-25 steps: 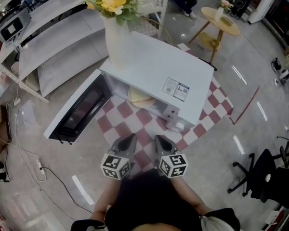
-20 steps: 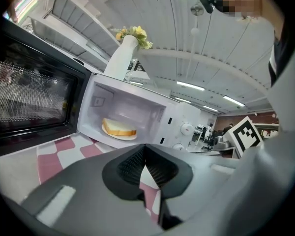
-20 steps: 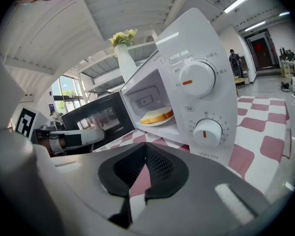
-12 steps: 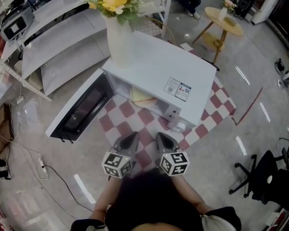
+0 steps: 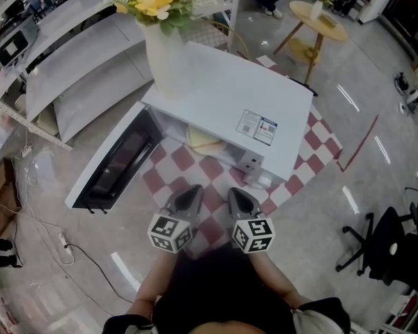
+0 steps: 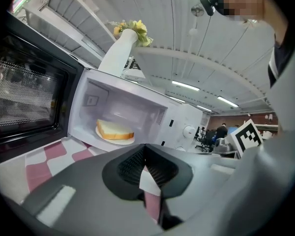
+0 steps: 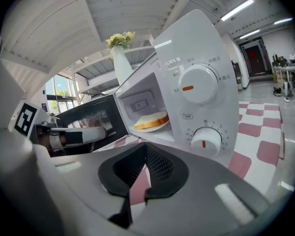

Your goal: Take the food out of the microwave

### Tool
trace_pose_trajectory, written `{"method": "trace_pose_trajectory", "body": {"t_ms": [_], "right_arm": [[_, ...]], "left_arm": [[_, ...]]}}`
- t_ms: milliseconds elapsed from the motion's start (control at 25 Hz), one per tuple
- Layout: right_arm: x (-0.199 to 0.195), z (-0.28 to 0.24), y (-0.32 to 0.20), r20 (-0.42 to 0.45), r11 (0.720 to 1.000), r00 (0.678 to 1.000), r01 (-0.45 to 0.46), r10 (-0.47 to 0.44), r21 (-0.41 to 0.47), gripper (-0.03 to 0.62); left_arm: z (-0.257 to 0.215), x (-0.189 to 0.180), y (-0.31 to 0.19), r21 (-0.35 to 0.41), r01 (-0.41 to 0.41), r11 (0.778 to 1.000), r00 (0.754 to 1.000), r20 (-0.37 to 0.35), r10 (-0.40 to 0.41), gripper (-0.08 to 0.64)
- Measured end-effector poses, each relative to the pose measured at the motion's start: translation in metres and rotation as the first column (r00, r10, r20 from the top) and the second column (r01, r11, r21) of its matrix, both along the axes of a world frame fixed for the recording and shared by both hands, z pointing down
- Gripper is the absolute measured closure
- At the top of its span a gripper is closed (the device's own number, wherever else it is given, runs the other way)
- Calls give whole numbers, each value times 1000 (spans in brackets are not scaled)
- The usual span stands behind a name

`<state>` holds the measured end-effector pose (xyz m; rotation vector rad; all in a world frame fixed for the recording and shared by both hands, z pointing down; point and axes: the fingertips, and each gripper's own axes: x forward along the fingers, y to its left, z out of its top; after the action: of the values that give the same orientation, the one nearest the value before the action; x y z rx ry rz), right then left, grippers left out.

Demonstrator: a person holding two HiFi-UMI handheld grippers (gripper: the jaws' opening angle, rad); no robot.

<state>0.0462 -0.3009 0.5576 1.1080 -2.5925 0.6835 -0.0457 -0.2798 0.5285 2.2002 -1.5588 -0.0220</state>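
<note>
Head view: left gripper [image 5: 191, 195] and right gripper [image 5: 238, 196] sit side by side over the checkered cloth [image 5: 175, 160], near the microwave [image 5: 230, 92], whose door [image 5: 115, 160] is swung wide. Both grippers are pressed together, nothing pinched. 1 bread slice [image 6: 115, 129] on a plate [image 6: 108, 139] inside the cavity. Vase [image 5: 166, 65] of flowers on top.

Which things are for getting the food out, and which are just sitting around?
For the job: microwave, its open door, bread slice, plate, left gripper, right gripper.
Just around: vase of flowers on the microwave, checked cloth, round table, office chair.
</note>
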Motion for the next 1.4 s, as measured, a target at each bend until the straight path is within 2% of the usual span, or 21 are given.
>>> {"method": "trace_pose_trajectory", "body": {"t_ms": [200,520,760,1000,1280,1400], "right_arm": [[-3,1,-3,-16,1000,1000,-14,14,17,592],[-7,5,-10,-25,999,999,-38,39,34,592],[-7,9,-15,-31,998,998,-57,58,35,592],[-6,14,-19,-37,997,997,-71,72,24,592],[-7,20,-22,-26,996,995,-93,93,-4,592],[-8,24,-22,-30,995,995,-95,95,-14,592]], "left_arm": [[3,-6,-12,-2,-10,1000,1000,-15,10,549],[10,-15,-33,-19,22,1000,991,-130,-24,549],[20,-17,-47,-50,35,998,982,-185,-44,549],[32,-17,-60,-114,40,993,938,-338,-77,549],[46,-23,-76,-171,75,983,897,-419,-141,549],[51,-22,-83,-193,68,979,865,-478,-154,551]]}}
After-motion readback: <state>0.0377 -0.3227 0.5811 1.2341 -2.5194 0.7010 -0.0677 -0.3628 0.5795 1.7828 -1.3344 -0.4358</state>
